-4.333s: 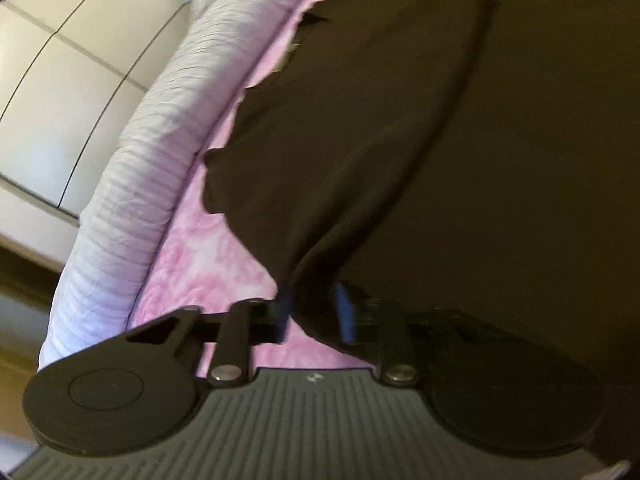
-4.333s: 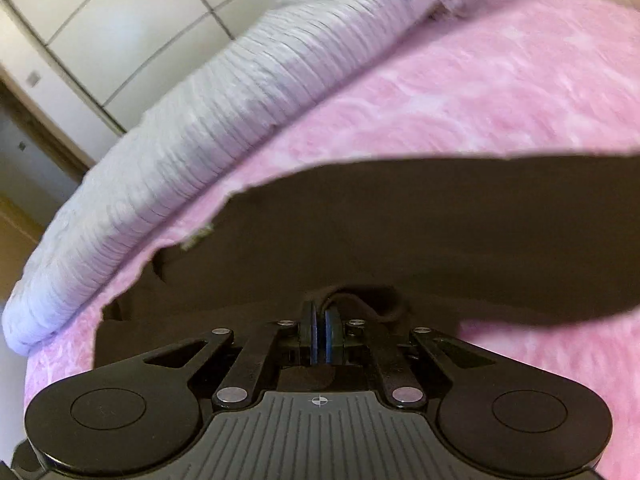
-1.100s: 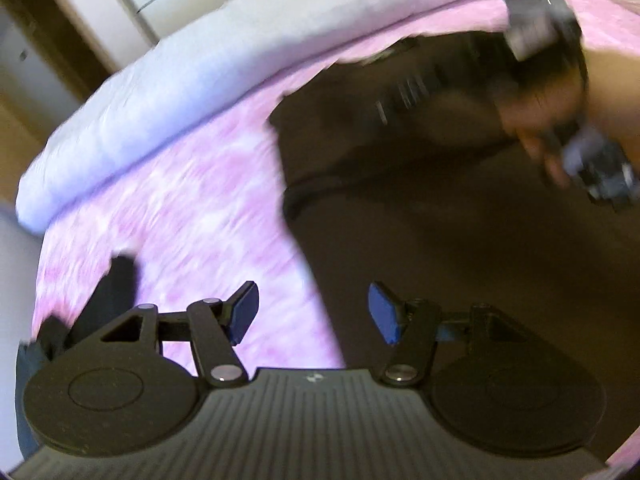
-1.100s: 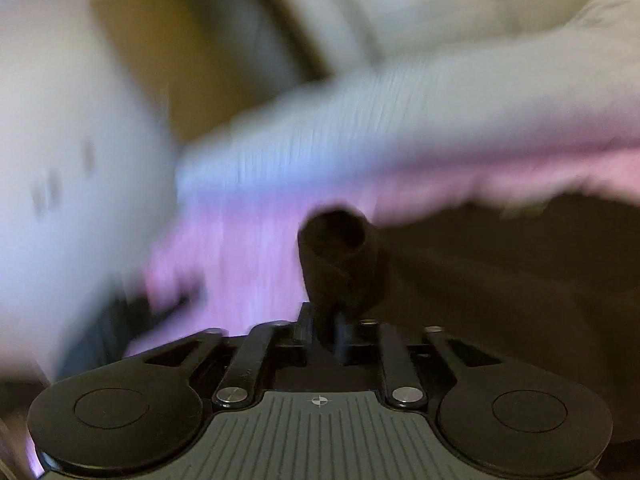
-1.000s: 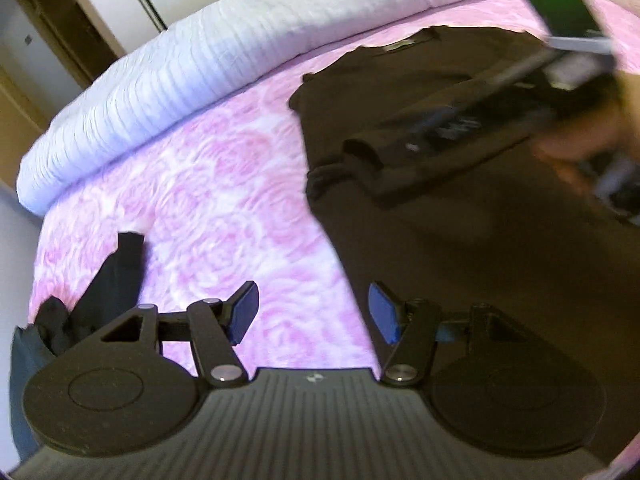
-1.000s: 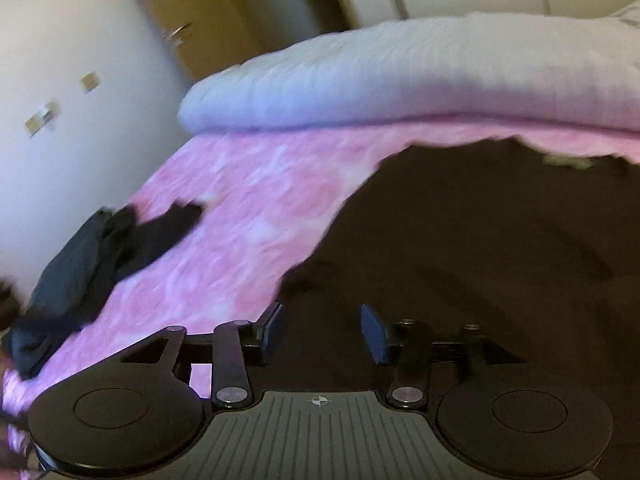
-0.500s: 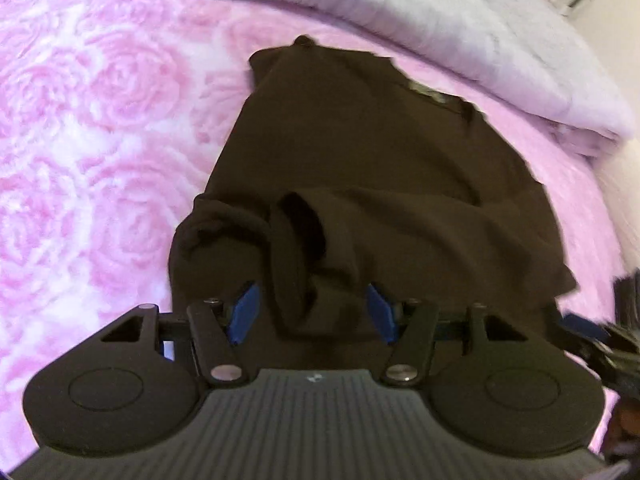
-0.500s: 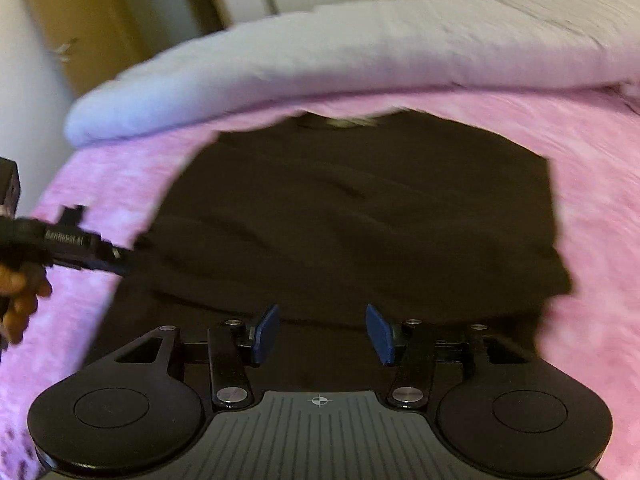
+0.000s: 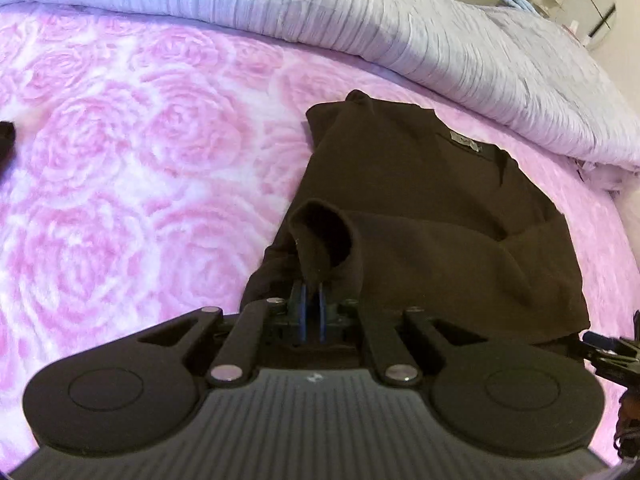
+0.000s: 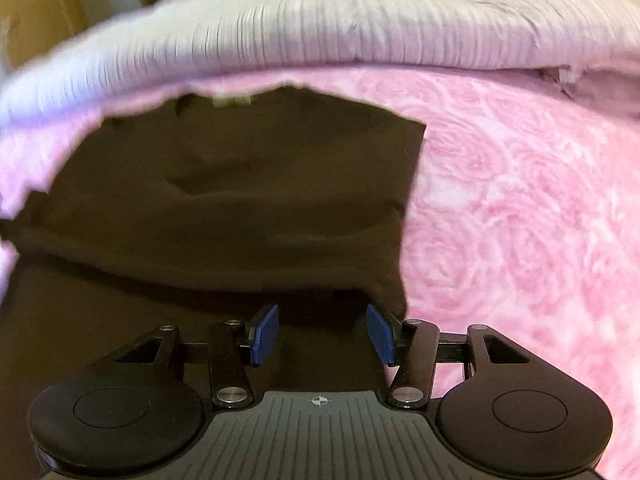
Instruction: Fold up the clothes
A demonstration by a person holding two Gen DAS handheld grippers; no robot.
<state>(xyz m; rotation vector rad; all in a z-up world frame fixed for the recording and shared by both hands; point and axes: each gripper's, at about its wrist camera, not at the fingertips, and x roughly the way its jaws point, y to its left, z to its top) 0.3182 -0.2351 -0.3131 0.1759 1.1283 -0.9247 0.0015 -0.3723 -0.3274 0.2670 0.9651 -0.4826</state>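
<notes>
On the pink rose-patterned bedspread, a dark brown shirt lies partly folded below a pale ribbed blanket. My left gripper has just closed, pinching the shirt's sleeve cuff; my right gripper hovers open over its lower edge, holding nothing.

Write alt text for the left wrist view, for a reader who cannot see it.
The left tool is shut on a fold of a dark brown shirt lying on a pink rose-patterned bedspread. A rolled white duvet runs along the bedspread's far edge, and the right tool's tip shows at the frame's right edge.
</notes>
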